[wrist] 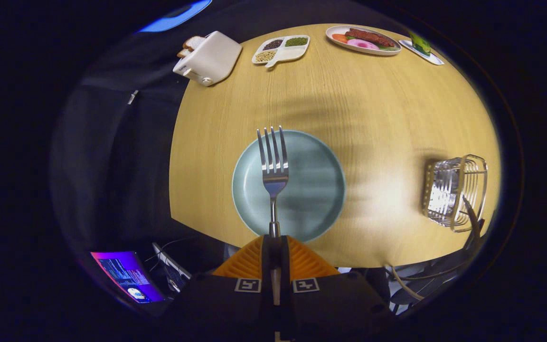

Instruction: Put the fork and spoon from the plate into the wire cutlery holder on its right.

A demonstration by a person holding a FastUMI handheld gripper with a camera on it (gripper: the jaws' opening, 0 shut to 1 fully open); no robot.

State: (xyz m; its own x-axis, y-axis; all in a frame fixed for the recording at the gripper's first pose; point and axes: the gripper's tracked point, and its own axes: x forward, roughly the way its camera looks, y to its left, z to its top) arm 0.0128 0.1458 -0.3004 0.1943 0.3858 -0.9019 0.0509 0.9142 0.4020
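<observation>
Far left on the bench (378,109) sits a white toaster (209,58) with bread in it, and just right of it a divided dish of beans (281,48). Nearer in, the hand-held gripper (274,240) is clenched on the fork (273,166) by its handle, tines pointing away, held over the pale blue plate (318,190). Far right of centre there's a plate of food (363,39), and well off to the right of the blue plate stands the wire cutlery holder (455,192), a dark handle poking out of it.
</observation>
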